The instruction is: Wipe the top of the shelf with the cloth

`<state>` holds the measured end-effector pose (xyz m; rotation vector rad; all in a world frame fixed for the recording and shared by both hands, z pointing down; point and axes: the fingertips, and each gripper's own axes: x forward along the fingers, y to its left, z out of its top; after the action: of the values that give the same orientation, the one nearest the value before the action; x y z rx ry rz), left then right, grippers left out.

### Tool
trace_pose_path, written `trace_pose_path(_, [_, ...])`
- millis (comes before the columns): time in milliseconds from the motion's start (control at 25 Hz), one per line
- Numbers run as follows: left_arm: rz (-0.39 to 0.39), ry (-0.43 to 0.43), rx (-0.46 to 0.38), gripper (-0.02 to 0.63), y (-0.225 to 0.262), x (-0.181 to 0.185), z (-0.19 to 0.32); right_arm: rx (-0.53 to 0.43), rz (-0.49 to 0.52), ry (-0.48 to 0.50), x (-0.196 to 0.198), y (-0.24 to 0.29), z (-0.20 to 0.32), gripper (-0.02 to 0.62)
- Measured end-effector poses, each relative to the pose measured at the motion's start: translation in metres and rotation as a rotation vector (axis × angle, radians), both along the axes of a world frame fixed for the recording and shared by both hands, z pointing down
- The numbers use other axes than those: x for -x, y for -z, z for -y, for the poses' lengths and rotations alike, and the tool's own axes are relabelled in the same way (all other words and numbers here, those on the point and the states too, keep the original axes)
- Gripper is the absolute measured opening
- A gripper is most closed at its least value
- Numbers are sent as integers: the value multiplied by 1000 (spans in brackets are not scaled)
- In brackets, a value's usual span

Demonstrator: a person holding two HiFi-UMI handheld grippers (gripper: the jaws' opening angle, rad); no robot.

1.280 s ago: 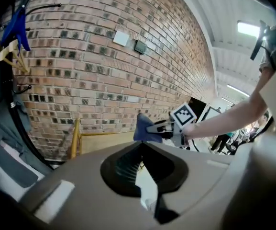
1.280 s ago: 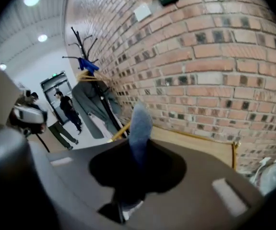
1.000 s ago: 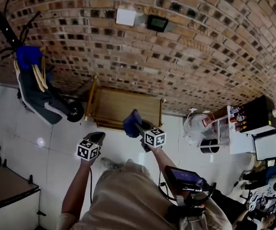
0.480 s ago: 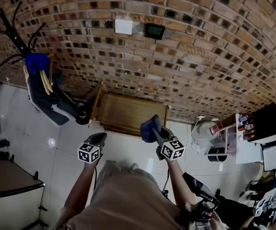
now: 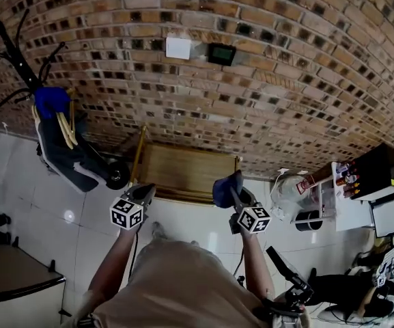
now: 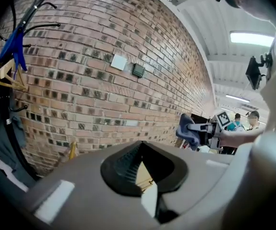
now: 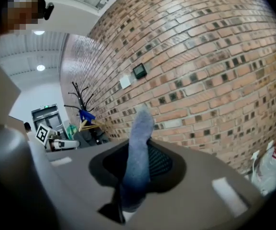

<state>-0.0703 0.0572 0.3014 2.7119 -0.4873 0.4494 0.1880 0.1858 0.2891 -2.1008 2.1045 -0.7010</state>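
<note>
The wooden shelf (image 5: 183, 168) stands against the brick wall, its flat top facing me. My right gripper (image 5: 232, 187) is shut on a blue cloth (image 5: 224, 190) and hangs in front of the shelf's right corner, above the floor. In the right gripper view the cloth (image 7: 141, 128) sticks up between the jaws of that gripper (image 7: 142, 151). My left gripper (image 5: 146, 191) hovers at the shelf's front left corner. Its jaws (image 6: 138, 145) meet at the tips with nothing held, and shelf wood (image 6: 144, 177) shows through the gap behind them.
A coat stand with a blue item and dark clothing (image 5: 57, 118) leans left of the shelf, a wheel (image 5: 118, 176) at its foot. A white plate (image 5: 178, 47) and a black box (image 5: 222, 53) hang on the wall. A clear bag (image 5: 289, 183) and a white cart (image 5: 343, 190) stand right.
My right gripper has carried the cloth rightward along the shelf's front, from its middle to its right corner. Both hands have risen a little. The left gripper stays by the left corner.
</note>
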Motion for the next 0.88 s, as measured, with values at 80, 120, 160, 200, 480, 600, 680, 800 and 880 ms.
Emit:
trace_pose_path(80, [-10,-25,1,5,2,4,17,10,-16,-37,3,2,5,75])
trace_pose_path(120, [-19,-38,5,5,3,4,28,20,-31,-54,4,3,10,75])
trace_pose_path(160, [-30,-49,11,5,4,4,38,33,-46,-68,5,4,17,75])
trace_pose_path(200, [-40,-58,15,5,4,4,47,47,-61,-75,6,5,26,75])
trace_pose_path(480, [-42,-219,12,5,-6,-21,77,115,-157,-57,26,21,78,75])
trace_pose_path(600, [-38,-226,-5,5,0,-32,86,109,-224,20,35,35,114,75])
trace_pose_path(680, [-32,-227,-17,5,4,-31,87,106,-270,56,45,40,131,74])
trace_pose_path(800, [-13,-244,-1,5,4,-30,88,129,-345,68,60,38,141,63])
trace_pose_path(880, [0,-250,15,5,3,-35,89,152,-393,80,63,35,146,60])
